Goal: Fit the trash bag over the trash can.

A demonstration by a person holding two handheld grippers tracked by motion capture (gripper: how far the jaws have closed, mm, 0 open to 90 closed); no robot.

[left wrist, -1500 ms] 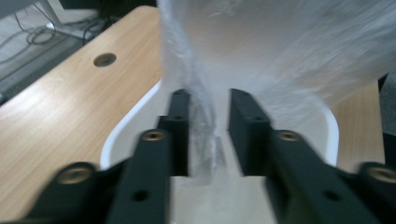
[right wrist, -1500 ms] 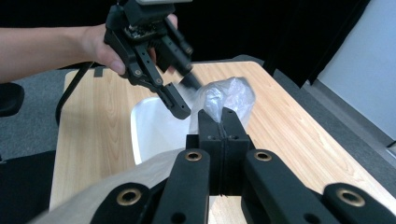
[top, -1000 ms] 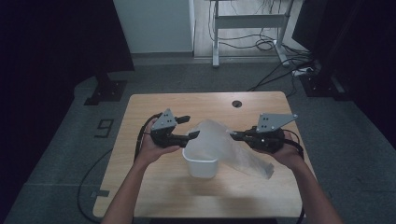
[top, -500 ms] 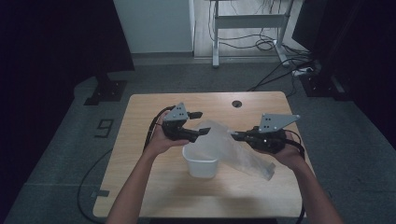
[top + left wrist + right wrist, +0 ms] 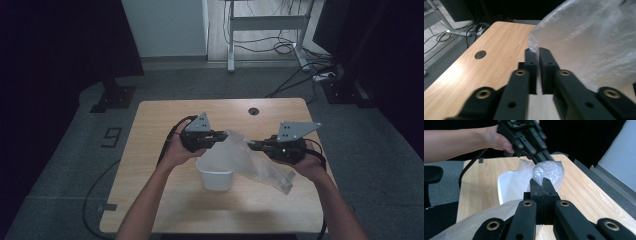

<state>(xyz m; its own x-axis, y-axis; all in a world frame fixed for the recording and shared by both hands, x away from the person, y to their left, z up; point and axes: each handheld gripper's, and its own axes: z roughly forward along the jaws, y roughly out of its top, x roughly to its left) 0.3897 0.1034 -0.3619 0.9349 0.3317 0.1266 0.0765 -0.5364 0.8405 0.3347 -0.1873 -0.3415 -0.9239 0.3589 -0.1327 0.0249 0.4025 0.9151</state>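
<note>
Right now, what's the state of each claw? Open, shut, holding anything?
Left claw: shut on the edge of the clear plastic bag.
Right claw: shut on the same bag, above the white bin.

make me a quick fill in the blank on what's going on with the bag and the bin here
1. Both grippers pinch a clear plastic ____ above the table.
2. The white bin stands directly ____ the stretched plastic.
3. The left gripper has its jaws ____ on the plastic's edge.
4. The round hole lies near the table's ____ edge in the high view.

Missing words: bag; below; shut; far
</note>
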